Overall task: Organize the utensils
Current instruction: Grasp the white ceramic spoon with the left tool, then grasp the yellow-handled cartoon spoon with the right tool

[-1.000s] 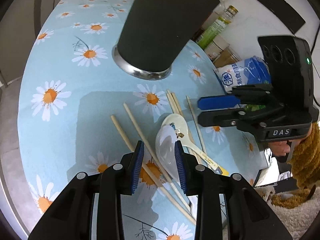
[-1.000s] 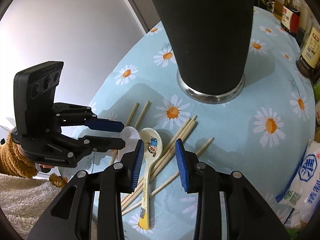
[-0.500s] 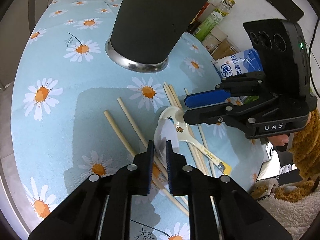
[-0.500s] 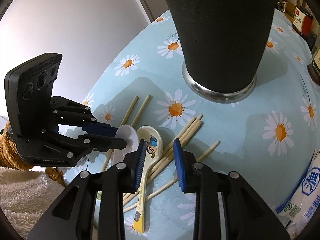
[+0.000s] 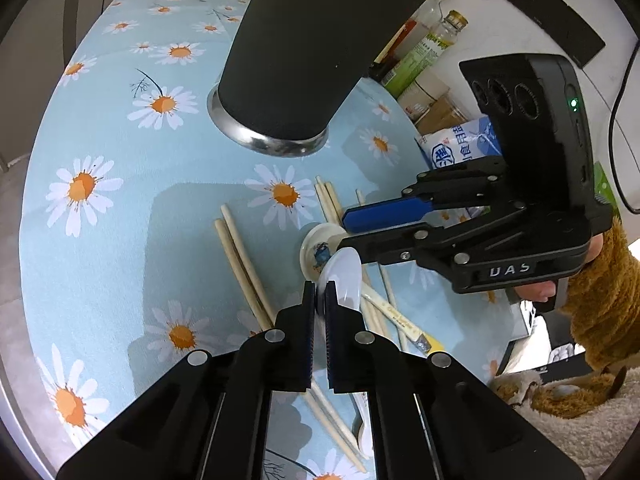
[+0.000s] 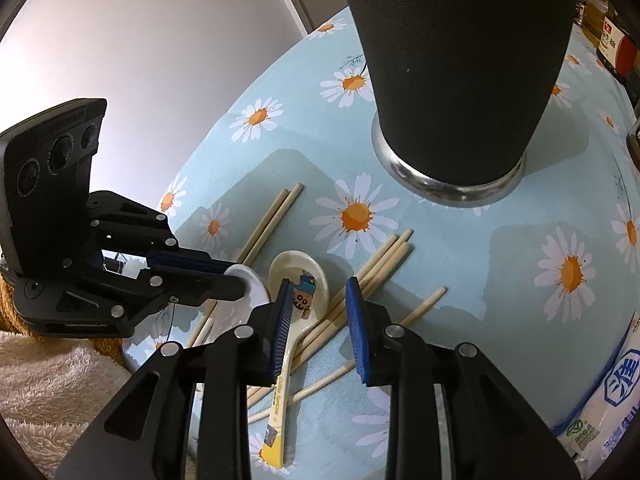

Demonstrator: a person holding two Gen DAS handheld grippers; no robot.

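My left gripper (image 5: 319,296) is shut on the rim of a plain white spoon (image 5: 346,276), which stands tilted on its edge. In the right wrist view the left gripper (image 6: 236,280) pinches that white spoon (image 6: 254,284) from the left. My right gripper (image 6: 318,312) is open and straddles the neck of a cartoon-printed spoon (image 6: 300,280); its left pad is close to the spoon and its right pad stands apart. The left wrist view shows the right gripper (image 5: 346,232) beside the cartoon spoon (image 5: 316,248). Wooden chopsticks (image 5: 240,256) (image 6: 380,264) lie scattered around. A tall black holder (image 5: 312,52) (image 6: 460,60) stands behind.
The daisy tablecloth (image 5: 120,240) ends at a curved edge on the left. Bottles (image 5: 424,48) and a white salt bag (image 5: 460,148) (image 6: 612,400) crowd the right side. A fluffy brown sleeve (image 5: 592,280) is at the right gripper's handle.
My left jaws closed on the white spoon's bowl, and the spoon tipped up onto its edge. The right gripper came lower and closer over the cartoon spoon.
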